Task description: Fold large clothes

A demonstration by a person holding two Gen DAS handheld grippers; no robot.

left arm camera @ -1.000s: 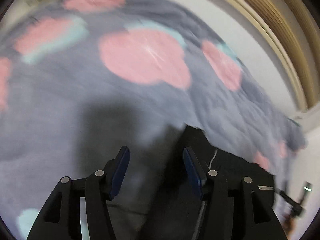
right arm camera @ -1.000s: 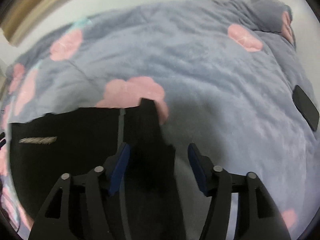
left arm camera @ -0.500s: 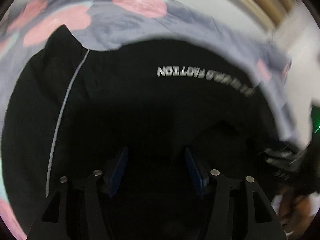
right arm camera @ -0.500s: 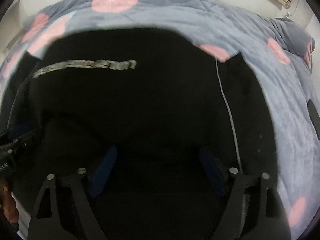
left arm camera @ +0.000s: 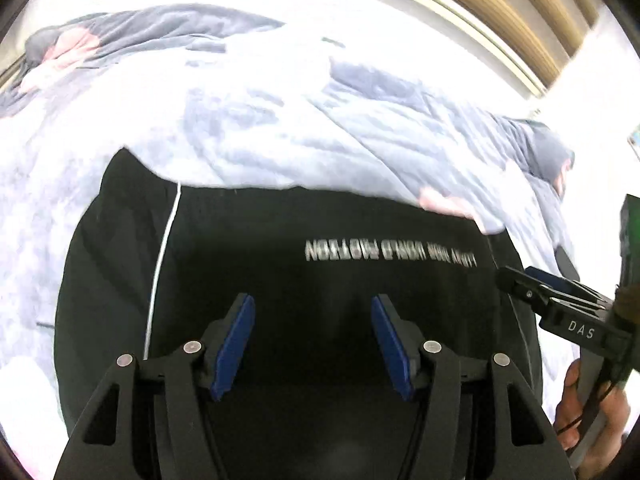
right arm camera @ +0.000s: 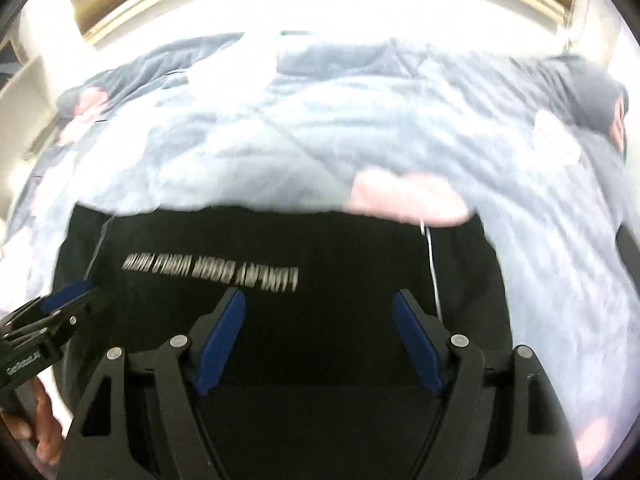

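A black garment (left arm camera: 280, 220) (right arm camera: 280, 240) lies flat on the bed, with white lettering (left arm camera: 390, 252) (right arm camera: 212, 272) across it and a thin white stripe (left arm camera: 164, 248) (right arm camera: 430, 256) near each side. My left gripper (left arm camera: 312, 300) hovers open over its near part, nothing pinched between the blue pads. Beside it, my right gripper (right arm camera: 319, 294) is also open over the black cloth; its jaws are closing, and the pads press on nothing. Each gripper shows in the other's view, the right gripper (left arm camera: 516, 280) at the right edge, the left gripper (right arm camera: 76, 292) at the left.
A grey-blue duvet (left arm camera: 280, 120) (right arm camera: 280, 120) with pink blotches covers the bed around and beyond the garment. A wooden frame (left arm camera: 520, 12) (right arm camera: 120, 0) runs behind the bed. A dark flat object (right arm camera: 628, 244) lies on the duvet at the right. A hand (left arm camera: 580, 408) holds the right gripper.
A second ago each gripper was out at one side over the duvet, black cloth lying between the right jaws. Both have swung inward and drawn back; the right jaws stand wider.
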